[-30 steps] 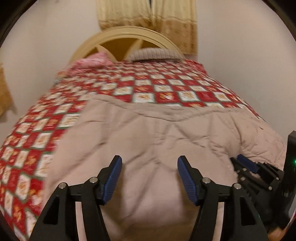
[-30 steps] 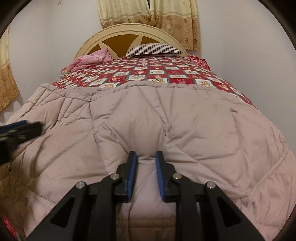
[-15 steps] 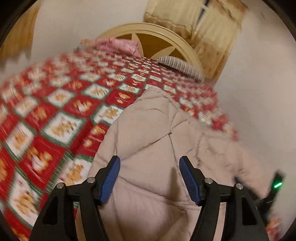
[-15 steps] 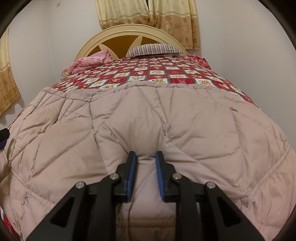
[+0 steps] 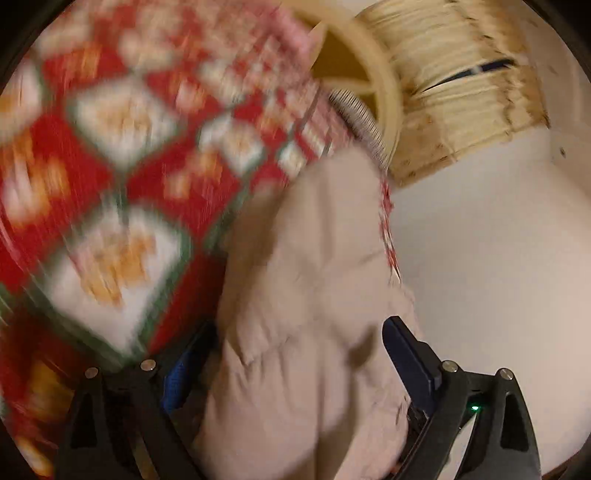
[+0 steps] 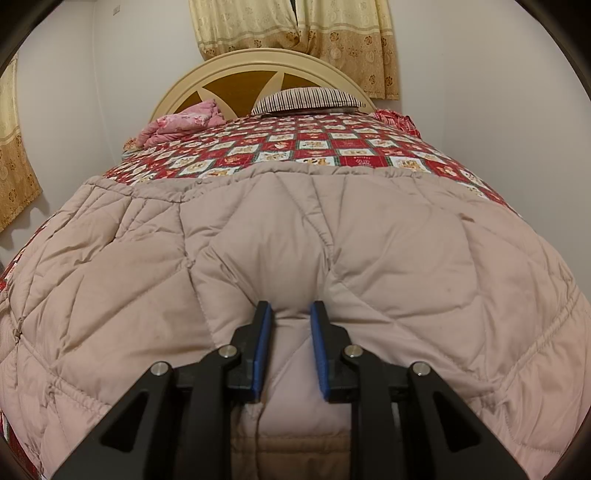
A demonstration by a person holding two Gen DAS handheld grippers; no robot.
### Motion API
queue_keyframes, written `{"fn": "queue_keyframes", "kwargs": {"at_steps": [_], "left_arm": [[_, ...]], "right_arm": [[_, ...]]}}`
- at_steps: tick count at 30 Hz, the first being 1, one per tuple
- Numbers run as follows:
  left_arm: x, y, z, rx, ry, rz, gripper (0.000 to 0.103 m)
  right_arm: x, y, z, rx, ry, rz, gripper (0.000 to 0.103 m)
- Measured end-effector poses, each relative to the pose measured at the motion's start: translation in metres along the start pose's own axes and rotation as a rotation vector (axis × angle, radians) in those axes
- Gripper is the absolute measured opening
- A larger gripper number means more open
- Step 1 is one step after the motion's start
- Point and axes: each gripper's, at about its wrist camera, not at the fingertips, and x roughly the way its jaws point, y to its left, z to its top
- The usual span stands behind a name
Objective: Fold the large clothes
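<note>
A beige quilted comforter (image 6: 369, 251) lies spread over the near half of a bed, filling the centre and lower part of the right wrist view, its far edge running across a red-and-white checked bedspread (image 6: 303, 151). The right gripper (image 6: 290, 321), at bottom centre, is clenched on a raised pinch of the comforter, blue pads pressing the fabric from both sides. Behind, a striped pillow (image 6: 306, 99) rests against a cream arched headboard (image 6: 236, 61), a crumpled pink cloth (image 6: 181, 123) sits at the upper left of the bed, and yellow patterned curtains (image 6: 332, 33) hang at top centre.

In the blurred, tilted left wrist view, the left gripper (image 5: 291, 354) has its jaws opening wide at the bottom of the frame; a bulge of the comforter (image 5: 306, 295) sits between them, but the pads do not appear to press on it. The bedspread (image 5: 110, 166) fills the left side, the wall (image 5: 480, 277) the right.
</note>
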Motion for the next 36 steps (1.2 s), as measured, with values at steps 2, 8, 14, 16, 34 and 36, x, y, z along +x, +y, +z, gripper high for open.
{"fn": "queue_keyframes", "kwargs": {"at_steps": [2,8,14,16,34,36], "left_arm": [[0.0,-0.004,-0.003,0.047,-0.033,-0.007,0.092],[-0.001,-0.019,-0.006,0.026,0.016,-0.174,0.092],[0.003,-0.005,-0.003,0.012,-0.005,-0.148,0.069],[0.005,0.002,-0.007,0.0,-0.016,-0.1,0.057],[-0.023,-0.018,-0.005,0.056,-0.059,-0.329,0.018],[-0.022,-0.024,-0.006,0.077,-0.063,-0.323,0.018]], "right_arm": [[0.0,0.0,0.0,0.001,0.0,0.001,0.024],[0.0,0.0,0.0,0.002,0.0,0.001,0.024],[-0.001,0.0,-0.001,0.003,-0.001,0.001,0.024],[-0.001,0.0,-0.001,0.002,0.0,-0.001,0.024],[-0.01,0.072,0.039,0.006,0.004,0.006,0.026],[0.029,0.069,0.023,0.087,0.155,0.081,0.028]]}}
